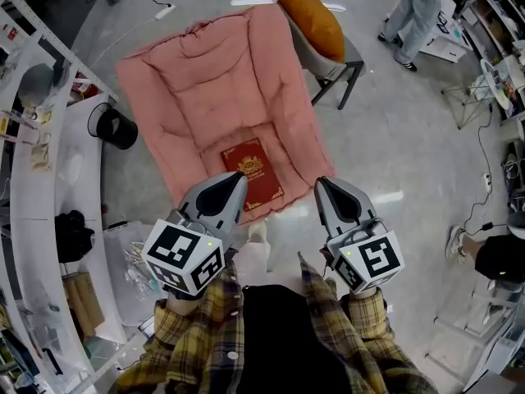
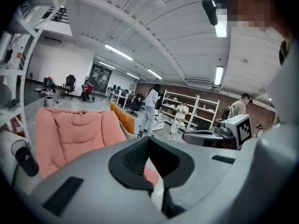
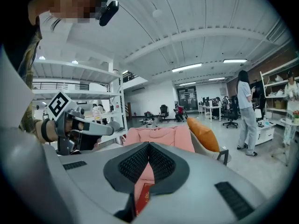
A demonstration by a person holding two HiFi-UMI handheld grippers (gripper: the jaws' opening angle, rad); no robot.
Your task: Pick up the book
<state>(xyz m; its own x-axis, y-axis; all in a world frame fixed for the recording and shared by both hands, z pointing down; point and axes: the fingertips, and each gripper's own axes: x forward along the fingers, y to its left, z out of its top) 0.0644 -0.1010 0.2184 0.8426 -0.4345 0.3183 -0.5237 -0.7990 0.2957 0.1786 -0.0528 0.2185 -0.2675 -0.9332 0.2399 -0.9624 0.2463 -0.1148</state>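
A dark red book (image 1: 253,173) with a gold emblem lies flat on the near part of a pink padded mat (image 1: 213,89) on the floor. My left gripper (image 1: 232,180) hovers just to the near left of the book, its jaws shut and empty. To the book's right, my right gripper (image 1: 331,185) is off the mat's edge, also shut with nothing held. In the right gripper view the book (image 3: 144,197) shows below the closed fingertips of the right gripper (image 3: 148,146). The left gripper view shows the left gripper (image 2: 149,141) closed, with the mat (image 2: 70,134) ahead.
A chair with an orange cushion (image 1: 310,15) stands at the mat's far right corner. A black bin (image 1: 115,126) and white shelving (image 1: 33,179) line the left side. A person (image 1: 414,11) stands at the far right, and another (image 1: 500,257) is at the right edge. A plastic bag (image 1: 135,261) lies near my left side.
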